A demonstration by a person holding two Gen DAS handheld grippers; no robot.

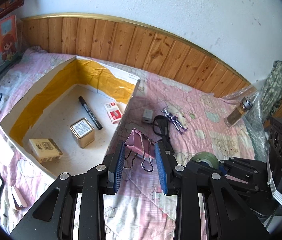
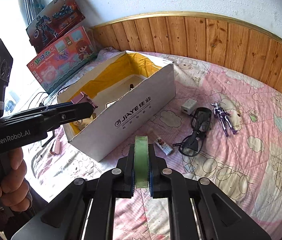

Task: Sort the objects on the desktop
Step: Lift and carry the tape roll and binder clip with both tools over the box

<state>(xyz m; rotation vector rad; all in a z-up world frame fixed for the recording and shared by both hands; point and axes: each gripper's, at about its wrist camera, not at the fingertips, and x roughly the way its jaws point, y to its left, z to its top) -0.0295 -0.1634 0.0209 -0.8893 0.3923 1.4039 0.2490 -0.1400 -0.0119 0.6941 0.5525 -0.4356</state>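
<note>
Binder clip (image 1: pixel 139 144), pink, clamped in my left jaws (image 1: pixel 140 158), held above the near wall of the white cardboard box (image 2: pixel 125 116). Green tape roll (image 2: pixel 141 160) pinched edge-on in my right jaws (image 2: pixel 141 172), over the pink quilt (image 2: pixel 240 160). Marker (image 1: pixel 90 113) and tin (image 1: pixel 82 133) lie in the box.

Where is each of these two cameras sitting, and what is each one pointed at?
Left wrist view: sits on the left gripper, looking down along its jaws, which grip a pink binder clip, toward the cardboard box; the right gripper shows at right.
Right wrist view: sits on the right gripper, jaws shut on a green tape roll, facing the bed quilt; the left gripper and a hand show at left.
Shared: box, sunglasses, purple figure, white charger.
</note>
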